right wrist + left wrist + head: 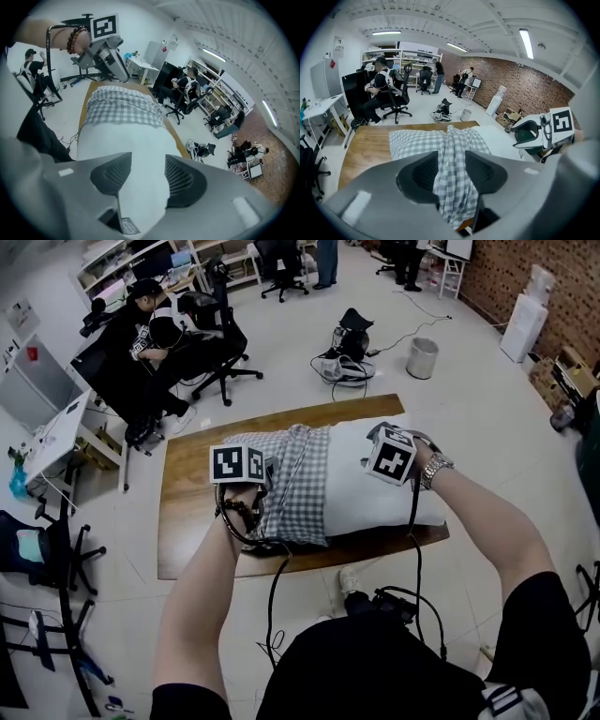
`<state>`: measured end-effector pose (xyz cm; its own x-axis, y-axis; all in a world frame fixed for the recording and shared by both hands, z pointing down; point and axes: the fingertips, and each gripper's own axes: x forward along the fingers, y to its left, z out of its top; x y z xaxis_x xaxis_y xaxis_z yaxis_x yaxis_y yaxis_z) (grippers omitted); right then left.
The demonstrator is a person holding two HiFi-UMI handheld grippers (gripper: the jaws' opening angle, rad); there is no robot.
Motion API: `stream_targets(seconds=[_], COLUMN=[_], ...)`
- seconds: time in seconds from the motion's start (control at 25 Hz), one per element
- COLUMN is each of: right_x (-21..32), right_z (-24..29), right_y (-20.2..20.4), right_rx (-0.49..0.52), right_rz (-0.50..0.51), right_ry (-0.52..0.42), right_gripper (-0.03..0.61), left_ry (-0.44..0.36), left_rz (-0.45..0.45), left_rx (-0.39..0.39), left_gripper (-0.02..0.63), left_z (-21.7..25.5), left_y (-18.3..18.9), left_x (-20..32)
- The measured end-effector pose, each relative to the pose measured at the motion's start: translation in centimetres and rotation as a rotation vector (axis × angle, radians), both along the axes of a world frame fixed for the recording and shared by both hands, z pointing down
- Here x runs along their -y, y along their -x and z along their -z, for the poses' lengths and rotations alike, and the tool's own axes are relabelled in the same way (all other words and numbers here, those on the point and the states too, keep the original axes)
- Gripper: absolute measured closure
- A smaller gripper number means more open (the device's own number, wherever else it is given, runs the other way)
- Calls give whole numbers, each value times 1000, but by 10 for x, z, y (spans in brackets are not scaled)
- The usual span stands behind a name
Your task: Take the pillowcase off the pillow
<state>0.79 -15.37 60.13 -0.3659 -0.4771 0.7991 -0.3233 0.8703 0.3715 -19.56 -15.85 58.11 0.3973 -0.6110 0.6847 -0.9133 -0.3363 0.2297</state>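
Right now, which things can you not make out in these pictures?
- Head view: tips of the left tongs and right tongs, hidden under their marker cubes.
- Every view: the end of the pillow inside the pillowcase, covered by the cloth.
- Right gripper view: print on the pillow's label, too small and partly behind a jaw.

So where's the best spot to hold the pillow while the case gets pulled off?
Probably the bare white end of the pillow, approached from the side away from the pillowcase. It sticks out uncovered, so jaws there pinch no checked cloth, which can slide off the other way. The right gripper grips there.
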Motion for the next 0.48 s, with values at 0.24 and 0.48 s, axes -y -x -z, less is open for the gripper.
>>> stream_targets(seconds=[0.24, 0.48], right_x=[79, 153], right_z=[35, 40], right_y=[-3, -7], right_rx=[10, 9], right_rz=[8, 17], right_ry=[-55, -33], right_gripper=[356, 354], left_ry=[-19, 17], left_rz=[-58, -180], left_rx=[45, 97], left_gripper=[410, 343], left_z=[20, 18], left_y=[-16, -45], left_x=[67, 127])
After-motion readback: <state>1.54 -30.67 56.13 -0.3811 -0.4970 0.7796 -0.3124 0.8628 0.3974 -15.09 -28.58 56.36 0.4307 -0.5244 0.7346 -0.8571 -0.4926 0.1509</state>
